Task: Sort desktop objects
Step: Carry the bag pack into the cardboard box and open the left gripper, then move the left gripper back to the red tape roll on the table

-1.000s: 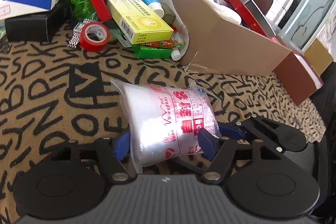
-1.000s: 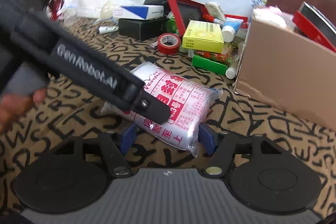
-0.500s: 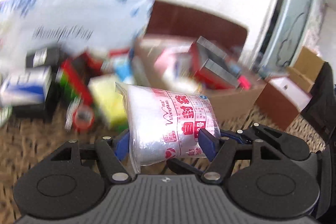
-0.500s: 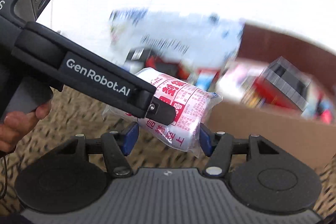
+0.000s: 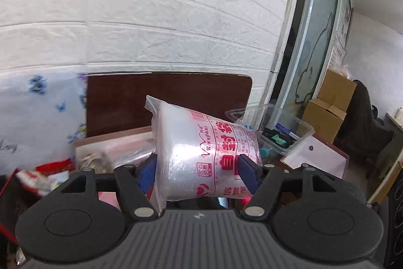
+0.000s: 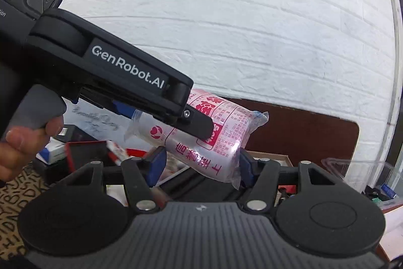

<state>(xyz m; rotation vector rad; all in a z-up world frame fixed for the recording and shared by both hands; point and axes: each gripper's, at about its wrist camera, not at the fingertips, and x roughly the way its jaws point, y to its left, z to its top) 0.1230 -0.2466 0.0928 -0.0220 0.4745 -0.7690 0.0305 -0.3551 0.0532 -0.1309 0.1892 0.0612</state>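
Left tool [image 5: 197,174] clamps plastic bag pack [image 5: 204,155] mid-body; soft, light, slippery film, best held across middle. Right tool [image 6: 200,165]: grip state cannot be told

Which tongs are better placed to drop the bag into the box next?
Left. The left tongs already grip the bag, lifted over the box. The right tongs only frame its end; whether they touch is unclear.
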